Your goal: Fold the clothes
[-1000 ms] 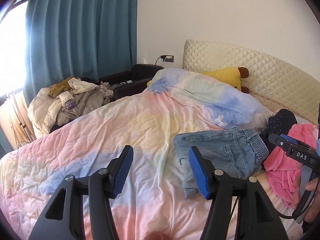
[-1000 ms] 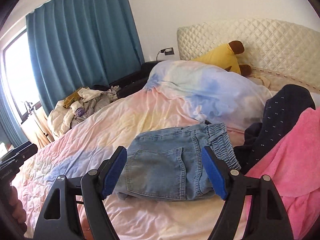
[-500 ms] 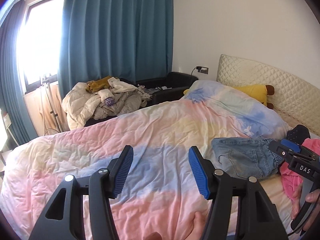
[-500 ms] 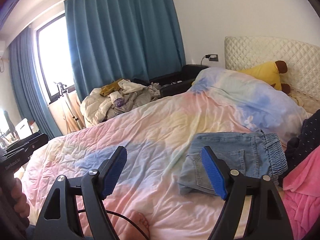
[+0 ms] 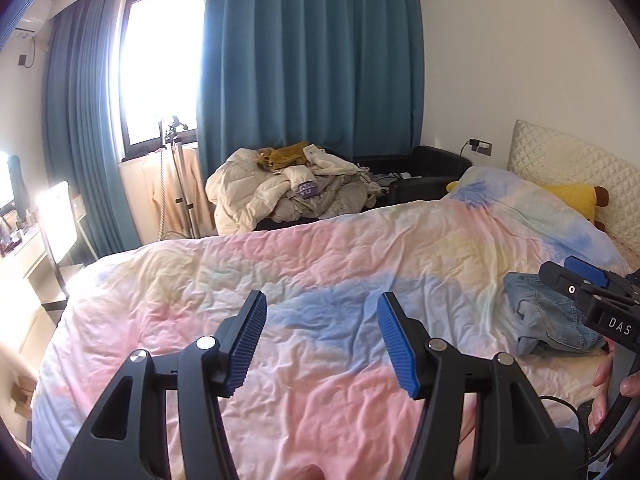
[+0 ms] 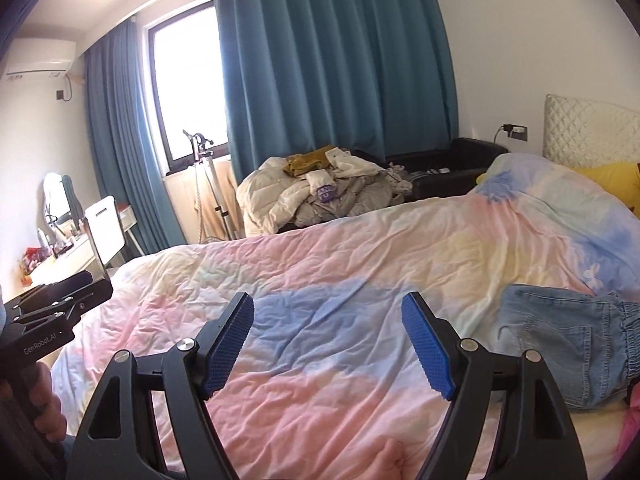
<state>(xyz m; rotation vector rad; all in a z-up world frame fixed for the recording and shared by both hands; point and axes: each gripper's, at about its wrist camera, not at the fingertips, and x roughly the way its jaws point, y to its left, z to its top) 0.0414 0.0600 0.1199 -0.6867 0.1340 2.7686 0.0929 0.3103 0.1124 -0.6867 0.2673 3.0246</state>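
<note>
Here, the left gripper (image 5: 320, 344) is being held above the bed (image 5: 320, 280), and its jaws are being kept partly open with nothing between them. Only the wrinkled quilt (image 5: 360, 248), coloured pink, blue and yellow, is being seen past its blue pads (image 5: 394, 344).

The right gripper (image 6: 328, 344) is also being held over the bed, and its jaws are being kept wide open. Nothing is being gripped by them either.

The folded denim clothing (image 6: 560, 344) is lying on the quilt at the right side of the bed, beside the right gripper and apart from its pads. In the left wrist view the same denim clothing (image 5: 548, 316) is being partly hidden by the right gripper's black body (image 5: 588, 300), which is being held by a hand (image 5: 608, 384). A bit of pink cloth (image 6: 628, 428) is being seen at the right edge, just beside the denim.

In the right wrist view the left gripper's body (image 6: 52, 312) is being held by a hand (image 6: 48, 404) at the left edge.

Behind the bed, a heap of pale clothes (image 5: 288, 196) is being piled on a dark seat (image 5: 424, 168) in front of the blue curtains (image 5: 312, 56). A yellow soft toy (image 5: 576, 196) is lying at the quilted headboard (image 5: 568, 160). A bright window (image 5: 160, 60) is being seen at the left.
</note>
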